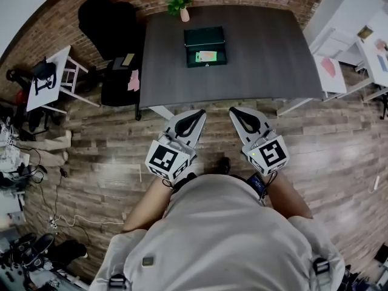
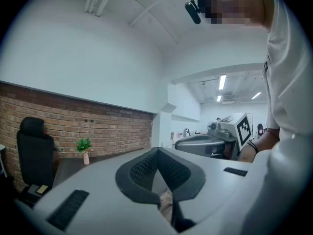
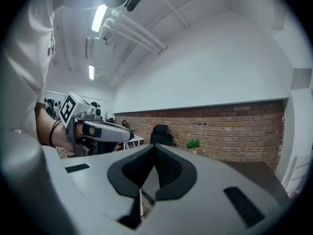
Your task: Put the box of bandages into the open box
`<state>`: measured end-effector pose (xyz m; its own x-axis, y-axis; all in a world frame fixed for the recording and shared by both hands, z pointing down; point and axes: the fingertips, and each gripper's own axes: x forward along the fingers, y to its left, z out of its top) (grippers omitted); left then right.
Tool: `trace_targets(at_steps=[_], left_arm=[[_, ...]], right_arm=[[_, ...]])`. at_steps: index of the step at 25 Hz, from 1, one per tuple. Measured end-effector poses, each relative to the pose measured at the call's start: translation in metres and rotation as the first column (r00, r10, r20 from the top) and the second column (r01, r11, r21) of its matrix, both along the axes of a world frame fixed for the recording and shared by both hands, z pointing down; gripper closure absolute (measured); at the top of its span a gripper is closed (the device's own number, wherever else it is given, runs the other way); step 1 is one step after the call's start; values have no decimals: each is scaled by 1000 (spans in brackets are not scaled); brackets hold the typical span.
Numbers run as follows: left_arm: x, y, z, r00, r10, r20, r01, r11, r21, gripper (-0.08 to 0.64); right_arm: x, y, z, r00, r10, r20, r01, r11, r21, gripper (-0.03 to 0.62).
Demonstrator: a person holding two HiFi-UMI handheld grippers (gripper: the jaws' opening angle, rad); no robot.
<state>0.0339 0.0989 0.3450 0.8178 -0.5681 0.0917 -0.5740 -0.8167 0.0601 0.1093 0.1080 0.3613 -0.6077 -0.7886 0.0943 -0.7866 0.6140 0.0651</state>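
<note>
The dark table (image 1: 260, 65) stands against the brick wall, and the open box (image 1: 205, 38), dark green, sits near the middle of it, towards its far edge. The box of bandages (image 1: 206, 56), a small pale green pack, lies in the half of that box nearer the table's front. A potted plant (image 1: 180, 5) stands at the table's far edge and a black chair (image 1: 106, 20) at its left end. Short of the table's front edge, over the wooden floor, the left gripper (image 1: 197, 113) and the right gripper (image 1: 236, 111) are both clenched on nothing.

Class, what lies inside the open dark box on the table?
A small pale green packet appears to lie in the open box; whatever sits beneath it is covered.
</note>
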Motion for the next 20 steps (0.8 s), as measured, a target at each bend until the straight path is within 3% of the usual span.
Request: trace_targets(at_steps=[12, 20], left_arm=[[-102, 72, -11, 998, 53, -23, -52, 998, 30, 545], [-148, 109, -13, 995, 92, -35, -90, 995, 37, 545]], right_arm=[[-101, 78, -12, 999, 42, -4, -42, 999, 24, 572], [-148, 118, -14, 996, 91, 6, -91, 995, 39, 572]])
